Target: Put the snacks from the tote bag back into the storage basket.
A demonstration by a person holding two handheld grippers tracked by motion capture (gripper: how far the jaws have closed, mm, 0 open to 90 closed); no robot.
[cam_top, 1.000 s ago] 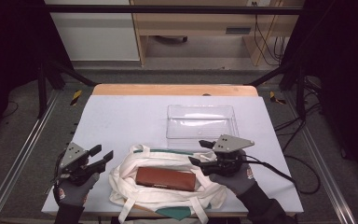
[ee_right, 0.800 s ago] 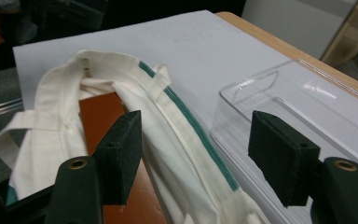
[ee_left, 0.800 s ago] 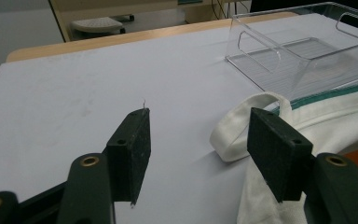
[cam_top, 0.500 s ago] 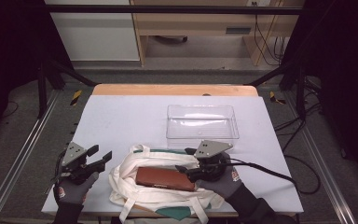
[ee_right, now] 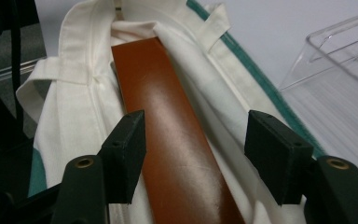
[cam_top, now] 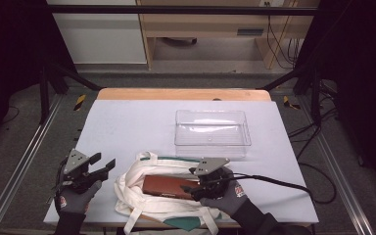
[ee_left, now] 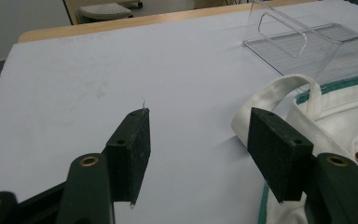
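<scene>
Right gripper view looks down on a flat reddish-brown leather case (ee_right: 177, 140) lying lengthwise on a cream cloth tote bag with green trim (ee_right: 74, 116). The right tool (ee_right: 196, 140) hangs just over the case's near end, jaws spread to either side of it, pads not pressing. High view places the left tool (cam_top: 104, 163) beside the bag's left edge, released over the pale counter (cam_top: 127, 122), clear plastic tray (cam_top: 212, 133) beyond.

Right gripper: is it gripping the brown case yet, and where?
No. The right gripper is open above the brown case, pads apart from it; nothing is held.
</scene>
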